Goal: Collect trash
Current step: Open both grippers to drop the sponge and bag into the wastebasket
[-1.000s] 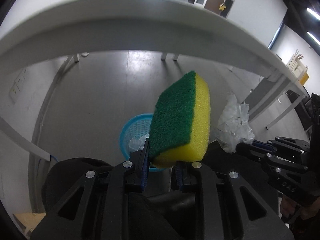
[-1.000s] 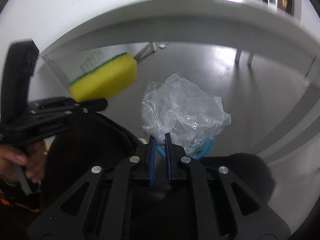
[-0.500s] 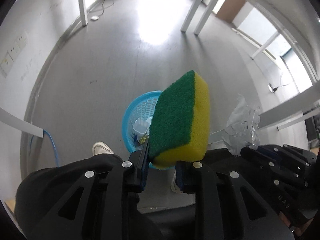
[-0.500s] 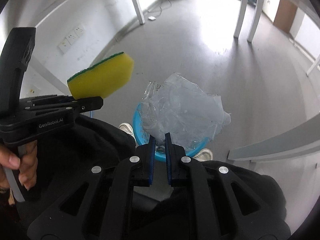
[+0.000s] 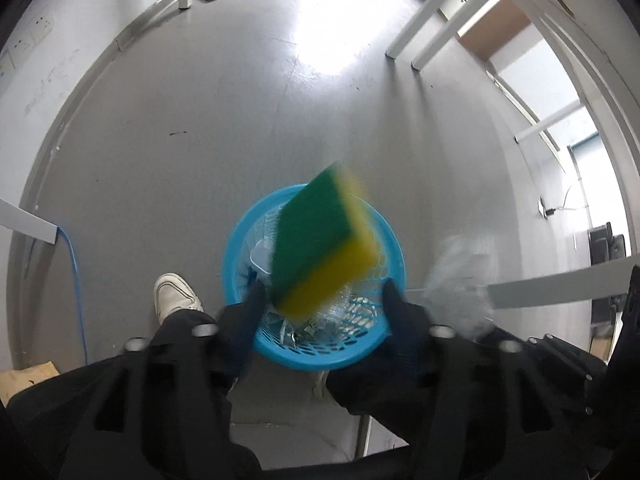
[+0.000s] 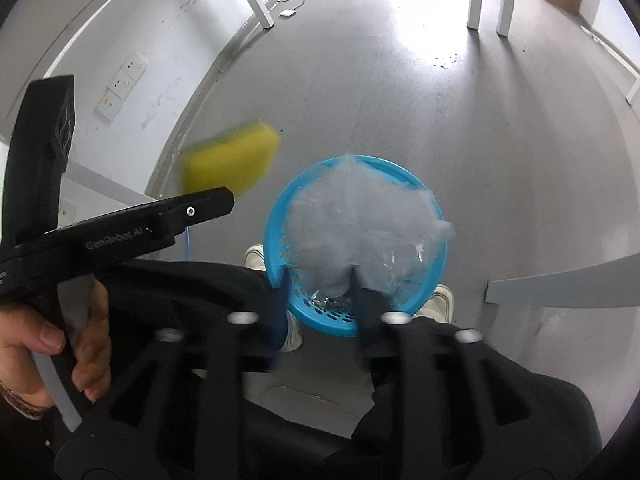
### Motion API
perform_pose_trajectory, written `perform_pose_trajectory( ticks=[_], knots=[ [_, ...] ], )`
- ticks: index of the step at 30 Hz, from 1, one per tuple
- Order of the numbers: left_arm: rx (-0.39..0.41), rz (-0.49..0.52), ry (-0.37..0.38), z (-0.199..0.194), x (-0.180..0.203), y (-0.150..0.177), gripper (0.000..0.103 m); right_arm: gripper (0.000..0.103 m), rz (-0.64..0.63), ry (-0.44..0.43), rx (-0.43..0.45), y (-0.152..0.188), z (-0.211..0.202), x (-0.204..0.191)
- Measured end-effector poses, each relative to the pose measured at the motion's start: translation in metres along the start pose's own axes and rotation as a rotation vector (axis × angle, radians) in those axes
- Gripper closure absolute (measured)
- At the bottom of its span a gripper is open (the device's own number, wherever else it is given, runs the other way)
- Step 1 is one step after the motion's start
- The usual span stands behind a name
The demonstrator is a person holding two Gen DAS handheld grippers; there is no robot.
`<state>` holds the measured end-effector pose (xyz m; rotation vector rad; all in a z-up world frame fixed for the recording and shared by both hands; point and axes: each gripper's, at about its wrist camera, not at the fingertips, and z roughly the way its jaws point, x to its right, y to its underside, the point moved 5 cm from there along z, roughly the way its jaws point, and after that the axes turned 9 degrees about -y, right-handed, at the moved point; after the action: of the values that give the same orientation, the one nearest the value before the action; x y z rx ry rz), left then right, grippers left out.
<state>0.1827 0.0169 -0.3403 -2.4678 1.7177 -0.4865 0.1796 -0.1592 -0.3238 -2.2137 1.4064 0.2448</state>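
The trash is seen as two pieces, both blurred and both above a round blue basket (image 5: 276,350) that stands on the grey floor (image 5: 180,128). A green-and-yellow sponge (image 5: 324,240) is shown tilted over the basket's mouth, between the fingers of the left gripper (image 5: 323,300); those jaws are opening and are spread wide, and neither pad is pressed on the sponge. A crumpled clear plastic bag (image 6: 352,224) is seen over the basket in the right wrist view, just above the fingertips of the right gripper (image 6: 320,280); these jaws too are opening, a gap is visible between them, and the bag's lower edge lies in that gap, though contact with the pads cannot be told through the blur. More clear plastic scraps are seen lying inside the basket. In the right wrist view the left gripper is seen from the side, its handle being held by a hand (image 6: 44,352), with the sponge just beyond its tip. White shoes (image 5: 174,296) and dark trouser legs are shown next to the basket, and white table legs (image 5: 424,24) are seen farther across the floor
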Motion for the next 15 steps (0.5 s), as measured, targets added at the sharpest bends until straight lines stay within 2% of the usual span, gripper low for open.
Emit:
perform_pose_trajectory(
  ticks=[4,8,10,11,13,15],
  knots=[
    [-0.002,-0.034,0.019,-0.005,-0.004,0.001,0.039,0.059,-0.014,0.005,0.018,0.002,-0.003,-0.004],
    [0.014,-0.031,0.018,-0.027,-0.012,0.007,0.038,0.055,-0.025,0.008,0.037,0.007,-0.015,-0.008],
    [0.024,-0.021,0.018,-0.038,-0.013,0.013,0.032,0.046,-0.038,0.009,0.058,0.012,-0.027,-0.011],
    [0.028,-0.001,0.014,-0.044,-0.014,0.018,0.029,0.045,-0.044,0.013,0.065,0.014,-0.031,-0.013],
    [0.038,0.043,0.015,-0.054,-0.015,0.026,0.029,0.037,-0.051,0.027,0.075,0.019,-0.041,-0.017],
    [0.033,0.069,0.031,-0.063,-0.017,0.035,0.022,0.03,-0.064,0.038,0.096,0.026,-0.052,-0.021]
  ],
)
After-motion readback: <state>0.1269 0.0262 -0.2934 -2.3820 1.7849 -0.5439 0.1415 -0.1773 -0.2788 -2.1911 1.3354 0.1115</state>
